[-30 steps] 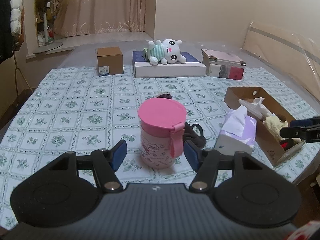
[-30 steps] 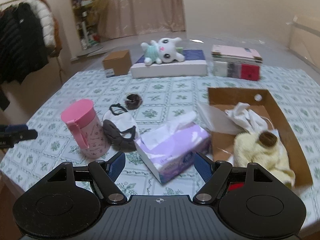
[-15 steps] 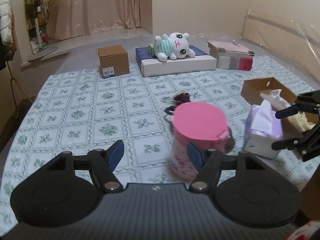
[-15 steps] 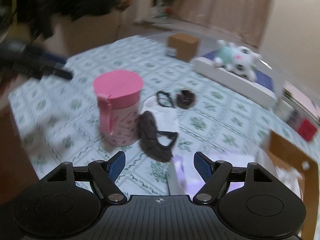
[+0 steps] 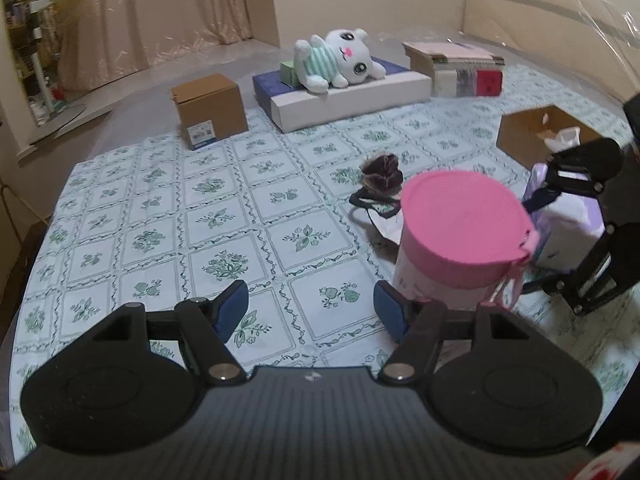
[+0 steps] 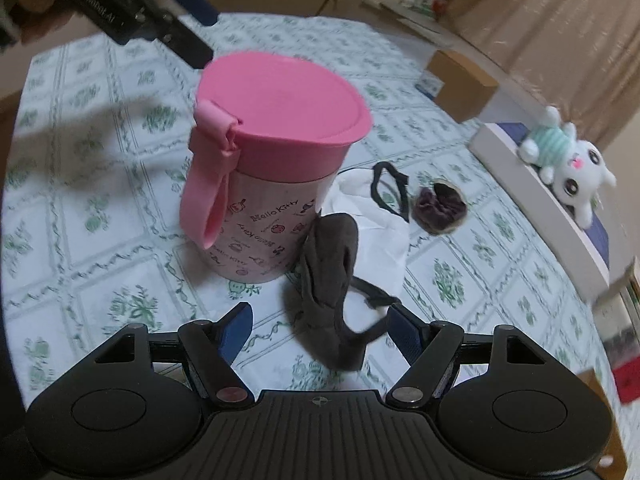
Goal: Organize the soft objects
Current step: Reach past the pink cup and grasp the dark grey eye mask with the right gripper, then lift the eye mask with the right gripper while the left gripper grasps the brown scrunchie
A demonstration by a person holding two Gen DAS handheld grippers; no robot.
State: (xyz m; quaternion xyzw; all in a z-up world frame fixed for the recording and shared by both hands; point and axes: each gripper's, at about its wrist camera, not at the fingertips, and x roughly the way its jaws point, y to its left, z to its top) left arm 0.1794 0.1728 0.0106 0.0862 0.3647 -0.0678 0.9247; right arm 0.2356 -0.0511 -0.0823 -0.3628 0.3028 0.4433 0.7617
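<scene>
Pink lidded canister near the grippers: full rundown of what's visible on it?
The pink lidded canister is a pale pink cylinder, plastic by its look, printed with Hello Kitty text and small motifs. Its darker pink lid is shut, and a pink loop strap hangs from the rim. It stands upright on the green-patterned tablecloth; the dark grey fabric piece lies against its base.

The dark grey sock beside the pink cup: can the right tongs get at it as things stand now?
Probably yes. The dark grey sock lies flat on the tablecloth, just ahead of the open right tongs, with nothing on top of it. The pink cup stands close on its left, so that finger has little room.
</scene>
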